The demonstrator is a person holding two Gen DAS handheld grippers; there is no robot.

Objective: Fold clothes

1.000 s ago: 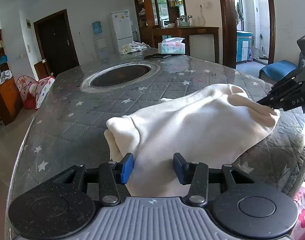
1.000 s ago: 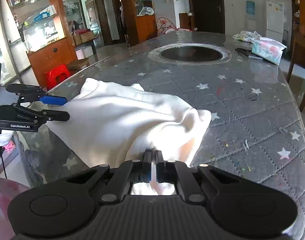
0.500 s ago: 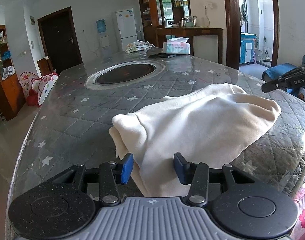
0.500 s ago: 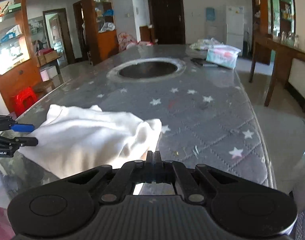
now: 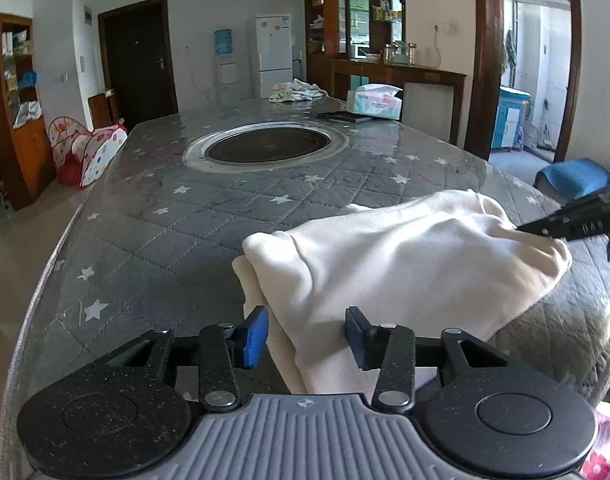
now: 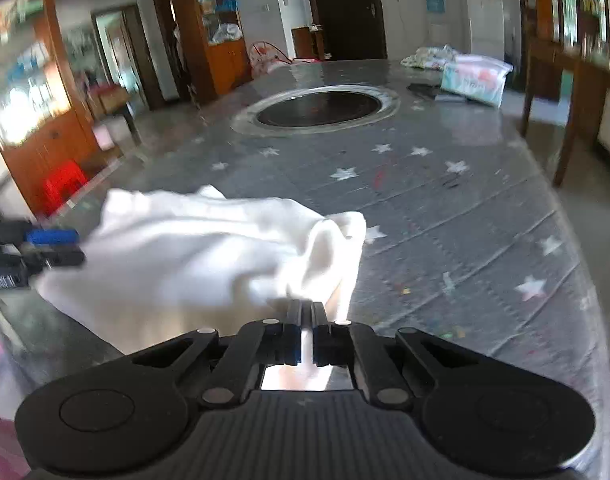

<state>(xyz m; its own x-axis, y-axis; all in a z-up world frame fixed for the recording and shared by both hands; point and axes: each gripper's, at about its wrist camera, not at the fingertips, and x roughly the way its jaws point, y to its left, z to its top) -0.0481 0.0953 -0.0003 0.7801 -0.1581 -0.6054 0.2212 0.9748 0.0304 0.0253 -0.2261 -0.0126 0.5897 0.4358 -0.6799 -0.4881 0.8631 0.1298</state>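
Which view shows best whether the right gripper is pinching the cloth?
The right wrist view: the right gripper has its fingers nearly closed on a fold of the cloth running between them. The left wrist view shows only its dark tips at the cloth's far corner, grip hidden.

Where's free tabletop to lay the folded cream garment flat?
Bare quilted grey star-print tabletop runs left of the cream garment, between it and the round inset cooktop. In the right wrist view another bare stretch lies right of the garment. Crowded: the far end, with the tissue pack and crumpled patterned cloth; and the near edge, where the left gripper and right gripper work.
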